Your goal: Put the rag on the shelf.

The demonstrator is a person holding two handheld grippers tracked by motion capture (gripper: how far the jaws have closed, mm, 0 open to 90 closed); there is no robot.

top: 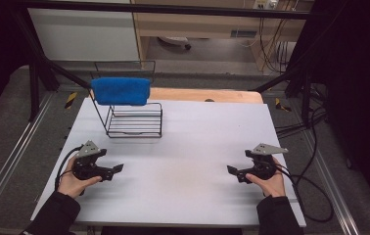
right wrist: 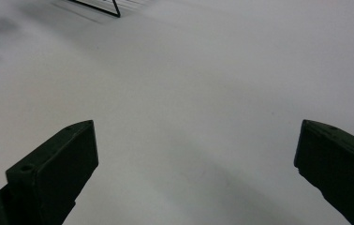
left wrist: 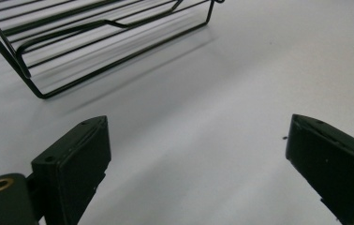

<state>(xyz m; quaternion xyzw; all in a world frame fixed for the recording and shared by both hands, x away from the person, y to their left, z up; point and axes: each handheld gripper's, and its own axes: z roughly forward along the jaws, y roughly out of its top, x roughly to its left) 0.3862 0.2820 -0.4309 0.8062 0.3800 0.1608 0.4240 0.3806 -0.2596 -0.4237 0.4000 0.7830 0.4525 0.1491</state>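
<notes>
Claws [top: 116,170] wide; blue cloth [top: 121,91] over rack [top: 135,122]

You have two grippers on the table: the left gripper [top: 117,170] near the left edge and the right gripper [top: 233,171] near the right edge, one in each hand. There is one wire rack [top: 135,121] at the far left, and one blue towel [top: 121,90] hangs over its top rail. You have one white table [top: 188,147] under it all, and one strip of wooden board [top: 207,94] along its far edge.
</notes>
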